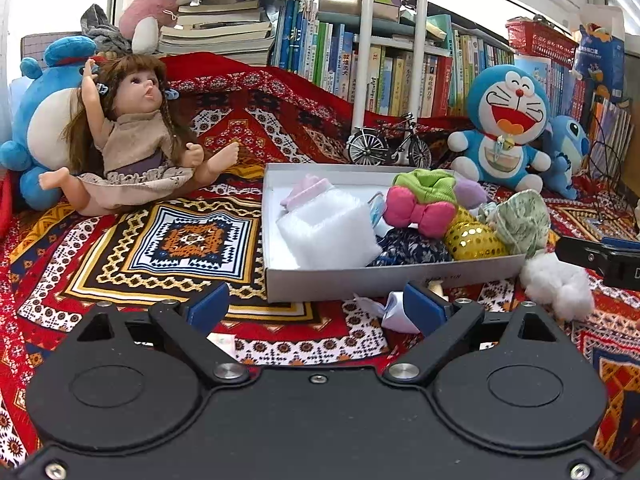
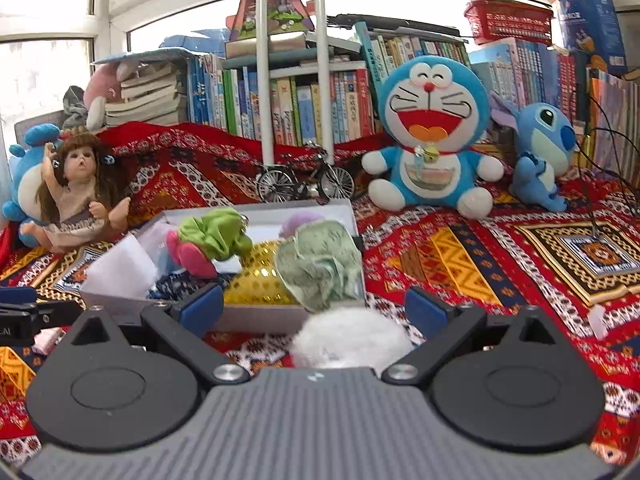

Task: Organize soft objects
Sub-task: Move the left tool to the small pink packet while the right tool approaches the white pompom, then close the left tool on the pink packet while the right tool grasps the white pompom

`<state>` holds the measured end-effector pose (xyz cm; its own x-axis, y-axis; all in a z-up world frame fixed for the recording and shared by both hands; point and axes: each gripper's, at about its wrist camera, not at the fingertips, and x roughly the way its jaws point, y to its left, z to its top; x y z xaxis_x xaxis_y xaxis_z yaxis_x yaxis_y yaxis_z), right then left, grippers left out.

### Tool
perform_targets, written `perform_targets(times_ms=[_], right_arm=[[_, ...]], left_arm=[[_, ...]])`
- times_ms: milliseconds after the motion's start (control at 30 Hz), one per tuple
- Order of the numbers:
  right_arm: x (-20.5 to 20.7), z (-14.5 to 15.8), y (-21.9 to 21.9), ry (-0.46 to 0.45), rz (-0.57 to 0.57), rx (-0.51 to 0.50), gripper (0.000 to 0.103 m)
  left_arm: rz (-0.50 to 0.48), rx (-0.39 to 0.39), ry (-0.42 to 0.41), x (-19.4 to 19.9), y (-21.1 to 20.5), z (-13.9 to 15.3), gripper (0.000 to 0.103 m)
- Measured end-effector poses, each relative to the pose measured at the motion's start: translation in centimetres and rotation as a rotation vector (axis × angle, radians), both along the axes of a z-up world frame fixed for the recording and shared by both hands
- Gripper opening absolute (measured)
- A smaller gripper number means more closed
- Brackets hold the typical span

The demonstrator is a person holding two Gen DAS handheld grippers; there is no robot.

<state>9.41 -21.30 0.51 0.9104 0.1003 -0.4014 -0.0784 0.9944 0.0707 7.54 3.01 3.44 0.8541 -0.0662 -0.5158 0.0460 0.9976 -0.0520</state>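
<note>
A shallow white box [image 1: 384, 278] [image 2: 256, 316] lies on the patterned red cloth. It holds several soft things: a white foam cube [image 1: 328, 230], a pink bow [image 1: 420, 210], a green scrunchie [image 1: 426, 184] [image 2: 216, 236], a gold sequin piece [image 1: 474, 240] and a pale green fabric bundle [image 1: 522, 218] [image 2: 320, 264]. A white cotton ball [image 1: 558, 280] [image 2: 352, 340] lies on the cloth outside the box's near right corner. My right gripper [image 2: 314, 308] is open, its fingers on either side of the cotton ball. My left gripper [image 1: 316, 306] is open and empty before the box, by a small white wrapper [image 1: 394, 312].
A doll [image 1: 136, 136] and a blue plush [image 1: 36, 120] sit at the left. A Doraemon plush [image 1: 504, 120] [image 2: 432, 136], a Stitch plush [image 2: 540, 152] and a model bicycle [image 1: 388, 144] stand behind the box. Books line the back.
</note>
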Motion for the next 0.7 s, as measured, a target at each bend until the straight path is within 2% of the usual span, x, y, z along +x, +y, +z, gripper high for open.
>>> perform_targets(times_ms=[167, 567, 700], right_arm=[[-0.5, -1.0, -0.4, 0.015, -0.024, 0.000, 0.101], [-1.8, -3.0, -0.5, 0.045, -0.051, -0.090, 0.103], [-1.7, -3.4, -0.6, 0.051, -0.061, -0.092, 0.103]], left_arm=[[0.014, 0.022, -0.001, -0.4, 0.0, -0.6, 0.094], [0.070, 0.056, 0.026, -1.5, 1.2, -2.2, 0.094], [0.092, 0.058, 0.039, -1.8, 2.0, -2.5, 0.094]])
